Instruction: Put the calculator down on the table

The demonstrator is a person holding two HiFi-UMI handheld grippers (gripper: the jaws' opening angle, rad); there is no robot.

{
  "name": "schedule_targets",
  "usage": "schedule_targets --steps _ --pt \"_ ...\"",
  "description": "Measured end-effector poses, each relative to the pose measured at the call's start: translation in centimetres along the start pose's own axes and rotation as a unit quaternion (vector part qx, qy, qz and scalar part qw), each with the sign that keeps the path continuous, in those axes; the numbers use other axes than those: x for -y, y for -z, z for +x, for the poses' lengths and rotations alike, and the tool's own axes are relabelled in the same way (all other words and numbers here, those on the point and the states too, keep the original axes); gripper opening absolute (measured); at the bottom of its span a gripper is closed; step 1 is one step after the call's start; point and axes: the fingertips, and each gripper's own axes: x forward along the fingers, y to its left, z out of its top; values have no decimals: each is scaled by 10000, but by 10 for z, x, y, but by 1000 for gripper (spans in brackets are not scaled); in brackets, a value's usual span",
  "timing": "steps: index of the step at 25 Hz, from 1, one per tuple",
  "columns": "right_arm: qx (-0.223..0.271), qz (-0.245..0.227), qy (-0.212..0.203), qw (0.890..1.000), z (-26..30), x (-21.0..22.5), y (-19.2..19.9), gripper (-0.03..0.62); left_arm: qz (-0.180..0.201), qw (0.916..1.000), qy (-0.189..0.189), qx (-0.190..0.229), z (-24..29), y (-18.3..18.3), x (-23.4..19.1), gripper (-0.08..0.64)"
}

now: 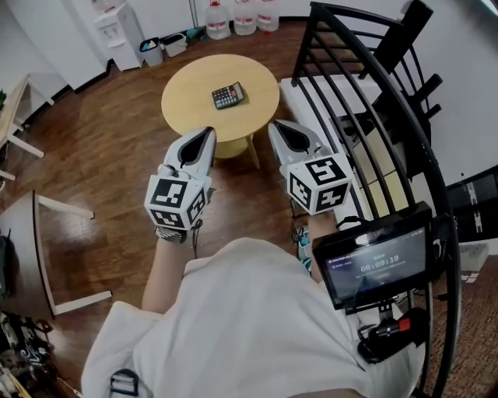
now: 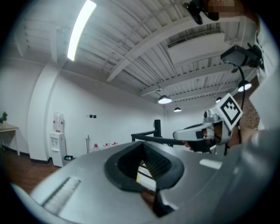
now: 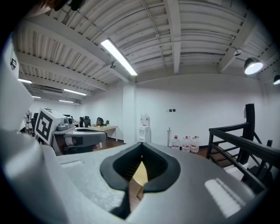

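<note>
Lying flat near the middle of the round table (image 1: 191, 97), calculator (image 1: 228, 96) is well apart from both grippers. Left gripper (image 1: 206, 136) and right gripper (image 1: 278, 129) are clenched on nothing. Probably light, rigid, slick plastic; pinch the long edges, clear of the keys.

We see a round, pale wooden table (image 1: 187, 105) standing on a dark plank floor (image 1: 101, 163). A dark calculator (image 1: 228, 96) lies flat near the table's middle, its keys facing up. Beyond the table, water bottles (image 1: 243, 17) stand on the floor.
</note>
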Motion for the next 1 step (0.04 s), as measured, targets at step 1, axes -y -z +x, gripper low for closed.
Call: schedule_targets --steps 1 --pt "-4 18 -13 10000 2 -2 0 2 -13 10000 -1 -11 0 0 -2 5"
